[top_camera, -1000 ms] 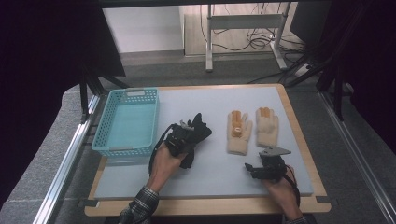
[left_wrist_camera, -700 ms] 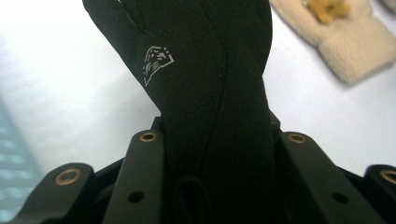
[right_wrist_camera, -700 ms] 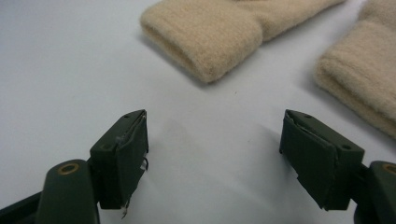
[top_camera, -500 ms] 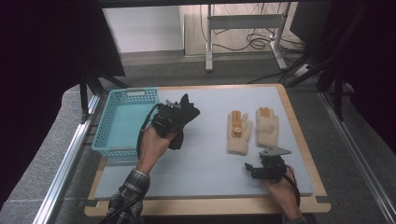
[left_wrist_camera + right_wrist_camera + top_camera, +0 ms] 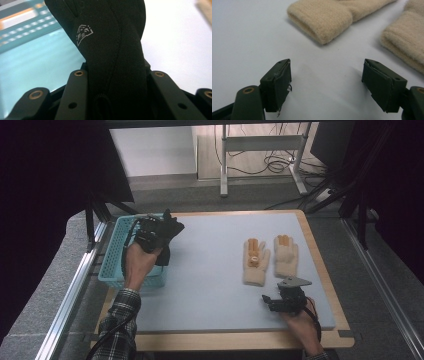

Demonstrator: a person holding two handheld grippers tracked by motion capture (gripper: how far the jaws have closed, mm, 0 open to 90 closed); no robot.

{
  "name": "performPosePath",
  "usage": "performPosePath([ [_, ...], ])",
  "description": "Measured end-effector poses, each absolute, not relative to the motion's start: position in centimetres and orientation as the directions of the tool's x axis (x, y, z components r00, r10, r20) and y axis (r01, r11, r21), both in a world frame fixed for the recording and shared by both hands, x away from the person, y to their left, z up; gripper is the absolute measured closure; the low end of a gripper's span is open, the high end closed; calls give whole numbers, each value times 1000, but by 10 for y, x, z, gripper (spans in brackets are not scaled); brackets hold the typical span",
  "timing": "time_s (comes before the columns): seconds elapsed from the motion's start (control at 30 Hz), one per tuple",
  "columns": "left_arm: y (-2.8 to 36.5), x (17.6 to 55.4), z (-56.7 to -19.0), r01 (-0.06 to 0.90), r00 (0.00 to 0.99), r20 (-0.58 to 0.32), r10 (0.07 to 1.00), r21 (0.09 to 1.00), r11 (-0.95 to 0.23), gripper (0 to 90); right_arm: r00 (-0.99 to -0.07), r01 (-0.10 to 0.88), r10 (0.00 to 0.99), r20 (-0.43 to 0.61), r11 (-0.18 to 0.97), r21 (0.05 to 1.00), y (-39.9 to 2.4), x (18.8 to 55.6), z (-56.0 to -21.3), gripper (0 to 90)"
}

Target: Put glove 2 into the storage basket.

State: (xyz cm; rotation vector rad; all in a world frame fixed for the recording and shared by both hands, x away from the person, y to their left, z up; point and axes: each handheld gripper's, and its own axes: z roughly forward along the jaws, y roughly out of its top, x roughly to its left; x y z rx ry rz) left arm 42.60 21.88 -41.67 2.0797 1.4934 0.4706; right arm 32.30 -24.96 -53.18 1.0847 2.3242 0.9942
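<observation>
Left gripper view: left gripper (image 5: 115,100) clamped on a black glove (image 5: 110,45), its two black jaws pressing the fabric from either side at the bottom of the frame. Glove rises up the middle of the frame; small pale logo printed on it, upper left of centre. Behind it, blurred teal basket (image 5: 30,60) at left, pale desk (image 5: 180,45) at right.

High view: left gripper (image 5: 159,234) sits left of centre, held in the person's left hand (image 5: 136,265), plaid sleeve (image 5: 117,325) below it at the bottom left. Black glove (image 5: 167,240) hangs from the jaws, lifted off the desk, over the basket's right-hand edge. Basket (image 5: 112,257) lies at the left edge of the desk, partly hidden by the hand.

Right gripper view: right gripper (image 5: 327,82) with jaws wide apart, nothing between them, just bare desk surface. Two beige gloves (image 5: 324,17) lie beyond the jaw tips, cuffs toward the camera, one at upper centre, the other at the right edge.

High view: right gripper (image 5: 281,301) low on the desk (image 5: 210,285) at lower right, grey plate on top, held by the right hand (image 5: 302,327). Beige gloves (image 5: 270,260) side by side right of centre, just above that gripper, well apart from the black glove.
</observation>
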Motion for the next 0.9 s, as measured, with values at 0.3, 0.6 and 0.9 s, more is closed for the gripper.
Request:
performPosePath([
  [0.3,273,439,-432,808,219,-36,975,566,-161,653,-625,504,779,-47,449,738,-250,323,-532,230],
  [0.6,307,455,-465,868,131,-8,991,483,-111,641,-626,505,778,-45,449,738,-250,323,-532,229],
  [0.9,317,470,-497,912,111,56,992,391,-124,619,-627,505,778,-45,449,738,-250,323,-532,228],
])
